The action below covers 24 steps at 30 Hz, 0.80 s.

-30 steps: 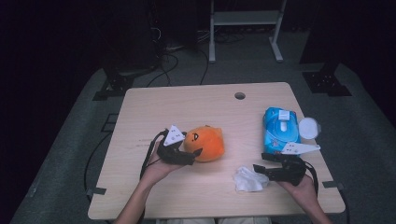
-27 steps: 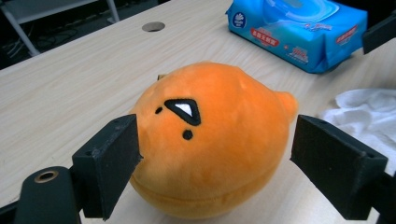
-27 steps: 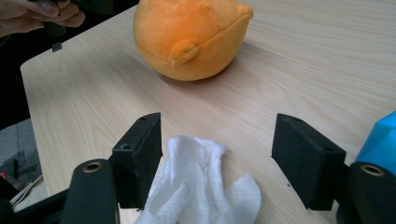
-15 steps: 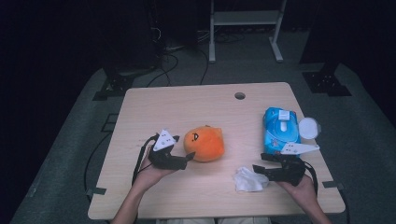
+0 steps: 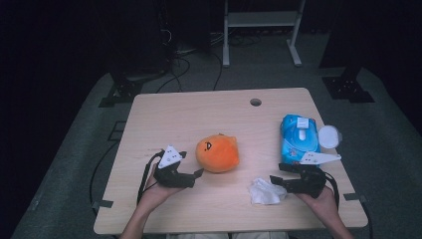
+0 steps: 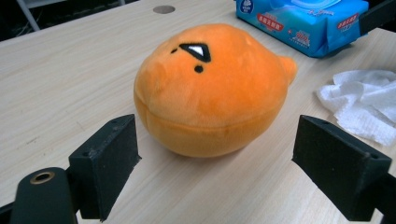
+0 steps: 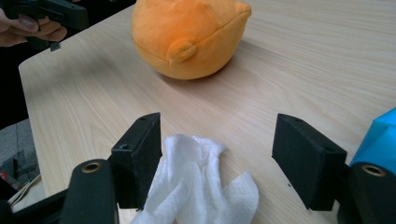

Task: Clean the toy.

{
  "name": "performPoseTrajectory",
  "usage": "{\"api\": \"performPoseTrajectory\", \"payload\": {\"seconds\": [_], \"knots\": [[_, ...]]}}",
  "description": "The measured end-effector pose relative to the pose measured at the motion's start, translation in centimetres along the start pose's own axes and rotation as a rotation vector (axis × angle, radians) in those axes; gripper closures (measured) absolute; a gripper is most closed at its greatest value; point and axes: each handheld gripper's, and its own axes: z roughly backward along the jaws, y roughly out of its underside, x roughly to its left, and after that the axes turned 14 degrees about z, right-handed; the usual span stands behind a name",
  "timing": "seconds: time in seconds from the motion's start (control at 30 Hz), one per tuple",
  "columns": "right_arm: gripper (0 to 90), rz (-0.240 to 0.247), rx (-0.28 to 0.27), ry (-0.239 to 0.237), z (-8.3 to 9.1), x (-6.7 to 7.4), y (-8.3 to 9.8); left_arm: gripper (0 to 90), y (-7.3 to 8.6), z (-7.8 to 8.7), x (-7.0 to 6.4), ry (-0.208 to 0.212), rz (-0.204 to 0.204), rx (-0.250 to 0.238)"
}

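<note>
light wood table [image 5: 189, 114] with a round grommet hole [image 5: 256, 102] – on it an orange plush toy [image 5: 217, 153], a crumpled white wipe [image 5: 265, 191], a blue wet-wipes pack [image 5: 299, 139] – a clear round lid [image 5: 329, 136] at the right edge

Left tool [image 5: 199, 174] — right tool [image 5: 274, 181] — both gaping.

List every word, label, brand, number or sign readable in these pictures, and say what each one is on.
No text can be read in full.
Blue plastic pack of wet wipes: a round logo and red and white label strips with small print, all too blurred to read.
Round orange plush toy: no words, only a stitched black and white triangle and a black dot.
Crumpled white tissue, light wooden table, both grippers: no markings.
</note>
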Motion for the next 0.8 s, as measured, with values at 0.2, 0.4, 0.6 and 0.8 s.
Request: {"api": "performPoseTrajectory", "payload": {"seconds": [0.2, 0.4, 0.6, 0.8], "knots": [[31.5, 0.006, -0.010, 0.006, 0.1, 0.0, 0.0, 13.4, 0.8, 0.1, 0.3, 0.002, 0.013, 0.020], [31.3, 0.003, -0.004, 0.003, 0.0, 0.1, 0.1, 13.1, 1.9, 0.5, 1.0, -0.012, 0.030, 0.036], [31.2, 0.003, -0.010, 0.006, -0.1, -0.1, 0.1, 12.6, 2.9, 1.2, 1.5, -0.017, 0.061, 0.029], [31.0, 0.004, -0.003, 0.004, -0.5, 0.2, 0.3, 12.0, 4.4, 1.4, 2.3, -0.022, 0.115, 0.029]]}}
